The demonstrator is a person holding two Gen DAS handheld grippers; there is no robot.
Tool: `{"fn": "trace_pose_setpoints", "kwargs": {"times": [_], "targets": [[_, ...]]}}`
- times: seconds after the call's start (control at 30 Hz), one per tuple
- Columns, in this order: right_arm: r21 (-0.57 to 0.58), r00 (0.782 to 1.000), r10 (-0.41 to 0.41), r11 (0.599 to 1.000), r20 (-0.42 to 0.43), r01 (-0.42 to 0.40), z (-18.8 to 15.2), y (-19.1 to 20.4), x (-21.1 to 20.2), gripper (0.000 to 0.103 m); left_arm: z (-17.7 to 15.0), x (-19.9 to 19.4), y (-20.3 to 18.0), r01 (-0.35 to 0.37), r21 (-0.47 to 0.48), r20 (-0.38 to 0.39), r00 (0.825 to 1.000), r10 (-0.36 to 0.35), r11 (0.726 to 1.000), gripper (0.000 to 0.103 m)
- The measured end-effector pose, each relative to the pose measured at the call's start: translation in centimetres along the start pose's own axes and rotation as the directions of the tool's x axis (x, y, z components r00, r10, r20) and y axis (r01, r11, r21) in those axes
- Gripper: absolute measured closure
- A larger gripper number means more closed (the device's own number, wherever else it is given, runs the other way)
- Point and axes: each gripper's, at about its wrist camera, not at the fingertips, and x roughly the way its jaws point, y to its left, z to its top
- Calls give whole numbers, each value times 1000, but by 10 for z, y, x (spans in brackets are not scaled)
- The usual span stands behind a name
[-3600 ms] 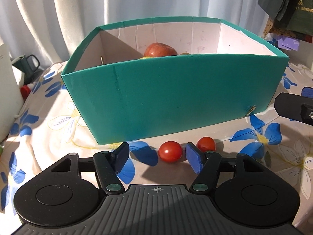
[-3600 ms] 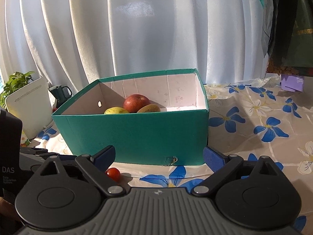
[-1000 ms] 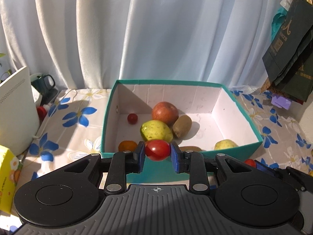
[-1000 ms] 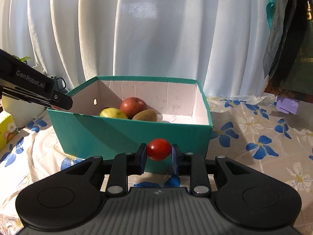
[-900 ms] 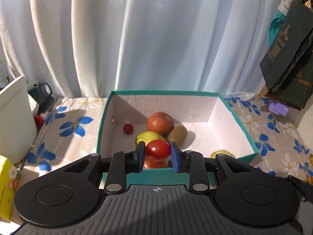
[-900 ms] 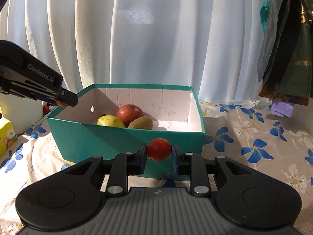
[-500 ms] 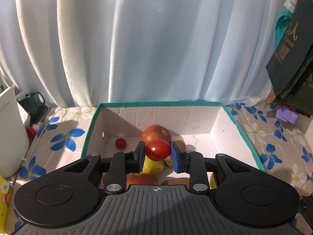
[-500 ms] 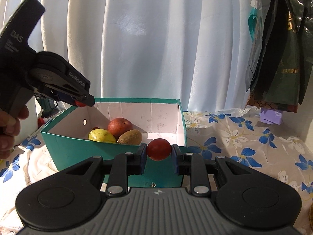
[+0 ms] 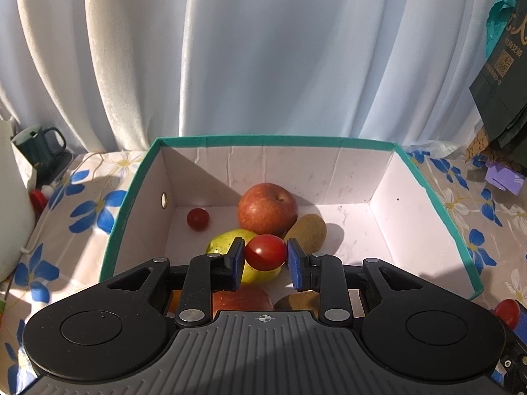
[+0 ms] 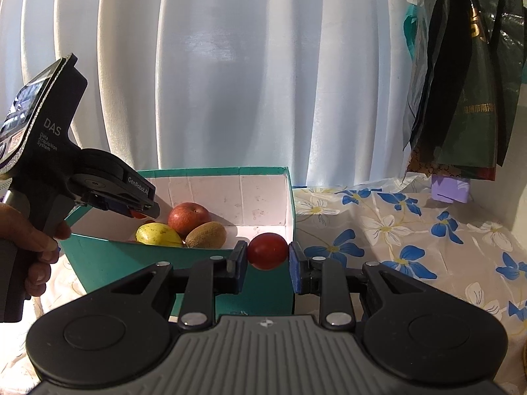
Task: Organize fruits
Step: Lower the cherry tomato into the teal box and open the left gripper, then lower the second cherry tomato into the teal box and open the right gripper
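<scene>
My left gripper point(image 9: 265, 259) is shut on a red cherry tomato point(image 9: 265, 252) and hangs over the inside of the teal box point(image 9: 128, 204). In the box lie a red apple point(image 9: 267, 208), a yellow-green pear point(image 9: 224, 242), a kiwi point(image 9: 309, 229) and a small tomato point(image 9: 198, 219). My right gripper point(image 10: 267, 261) is shut on a second cherry tomato point(image 10: 267, 250), just outside the box's near right corner point(image 10: 290, 210). In the right wrist view the left gripper point(image 10: 131, 202) reaches over the box's left wall, with a hand point(image 10: 31, 240) on its handle.
A flowered cloth point(image 10: 411, 247) covers the table. White curtains point(image 9: 263, 52) hang close behind the box. A dark mug point(image 9: 39, 151) and a white object point(image 9: 13, 204) stand at the left. Dark bags point(image 10: 467, 98) hang at the right above a purple item point(image 10: 451, 187).
The left gripper has moved forward and down over the box with its tomato, so the fruit inside looks closer. The right gripper has drifted toward the box's right corner, still holding its tomato.
</scene>
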Motion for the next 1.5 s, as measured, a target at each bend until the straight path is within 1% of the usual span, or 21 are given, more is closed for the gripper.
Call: {"fn": "trace_pose_setpoints", "kwargs": {"times": [0.33, 0.77, 0.83, 0.93, 1.0, 1.1, 1.13, 1.27, 1.4, 1.5], "targets": [[10, 1000, -7, 1000, -3, 7, 1, -2, 5, 77, -3, 21, 3, 1, -13, -61, 998, -2, 1000, 72], [3, 1000, -10, 1000, 9, 10, 2, 1, 4, 77, -8, 32, 6, -3, -16, -88, 996, 2, 1000, 71], [2, 1000, -10, 1000, 13, 10, 3, 2, 3, 77, -9, 32, 5, -6, -12, -85, 996, 5, 1000, 66], [-1, 1000, -10, 1000, 19, 10, 4, 3, 3, 77, -10, 29, 4, -12, -5, -76, 997, 12, 1000, 53], [-2, 1000, -9, 1000, 21, 9, 4, 4, 3, 77, -10, 27, 5, -28, -7, -68, 997, 27, 1000, 29], [-4, 1000, -11, 1000, 26, 11, 5, 5, 2, 77, -10, 19, 7, -41, -14, -38, 998, 41, 999, 9], [-4, 1000, -13, 1000, 28, 13, 6, 5, 2, 77, -9, 15, 8, -44, -18, -30, 999, 44, 999, 6], [-4, 999, -14, 1000, 34, 15, 7, 5, 0, 77, -8, 2, 9, -55, -33, -15, 998, 55, 998, 2], [-12, 999, -11, 1000, 42, 11, 9, 7, 0, 77, -9, -12, 10, -55, -50, -13, 998, 55, 997, 1], [-16, 999, -8, 1000, 47, 9, 10, 8, 0, 77, -11, -21, 12, -71, -59, -9, 997, 70, 996, 0]]}}
